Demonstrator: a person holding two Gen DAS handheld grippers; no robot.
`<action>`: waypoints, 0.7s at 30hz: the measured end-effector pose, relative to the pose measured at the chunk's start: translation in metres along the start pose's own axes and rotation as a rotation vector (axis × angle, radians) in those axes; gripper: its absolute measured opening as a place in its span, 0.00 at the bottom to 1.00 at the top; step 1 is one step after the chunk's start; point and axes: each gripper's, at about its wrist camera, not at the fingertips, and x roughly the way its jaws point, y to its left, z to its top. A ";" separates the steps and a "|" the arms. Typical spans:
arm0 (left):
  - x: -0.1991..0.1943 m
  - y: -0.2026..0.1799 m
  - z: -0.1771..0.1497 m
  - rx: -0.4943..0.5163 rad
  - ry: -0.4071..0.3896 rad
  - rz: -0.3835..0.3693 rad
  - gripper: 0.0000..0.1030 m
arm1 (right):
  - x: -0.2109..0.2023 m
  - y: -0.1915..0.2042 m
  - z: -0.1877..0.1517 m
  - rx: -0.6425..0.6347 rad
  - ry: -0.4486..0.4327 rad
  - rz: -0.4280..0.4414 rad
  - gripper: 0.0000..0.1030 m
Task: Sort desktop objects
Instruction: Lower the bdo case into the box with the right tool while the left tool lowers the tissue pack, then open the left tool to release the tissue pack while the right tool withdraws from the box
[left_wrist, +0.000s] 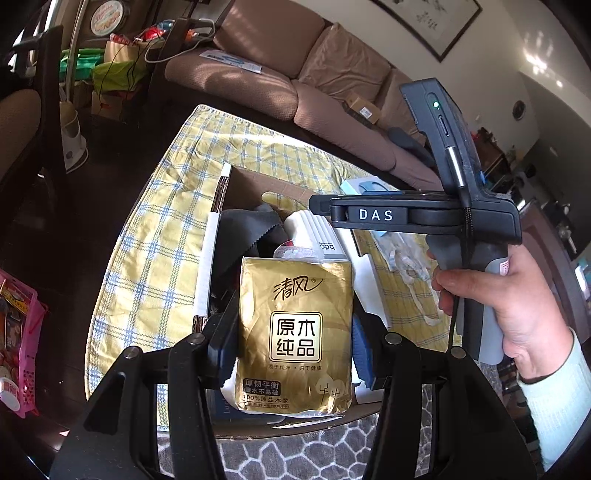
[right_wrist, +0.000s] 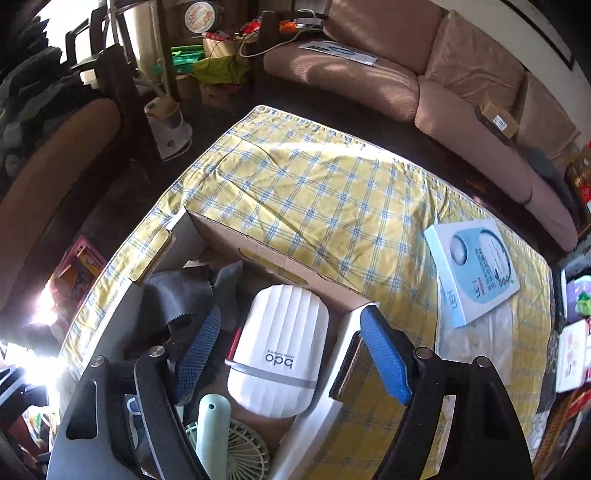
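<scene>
My left gripper is shut on a gold tissue pack and holds it above the near end of an open cardboard box. The box holds a white bdo device, dark grey cloths and a pale green hand fan. My right gripper is open, hovering over the box above the white device. In the left wrist view the right gripper body shows, held by a hand above the box's right side.
The box sits on a yellow plaid cloth covering the table. A light blue booklet and a clear plastic bag lie to the right. A brown sofa stands behind. A pink basket is at the left.
</scene>
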 end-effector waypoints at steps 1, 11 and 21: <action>0.000 0.000 0.001 0.001 -0.002 0.000 0.46 | 0.003 0.004 0.003 -0.026 0.001 0.010 0.59; -0.002 0.016 0.007 -0.035 -0.009 0.007 0.46 | 0.050 0.011 -0.010 -0.096 0.106 -0.061 0.54; 0.016 0.008 0.017 0.011 0.012 0.041 0.46 | -0.028 -0.013 -0.034 0.052 -0.062 0.246 0.62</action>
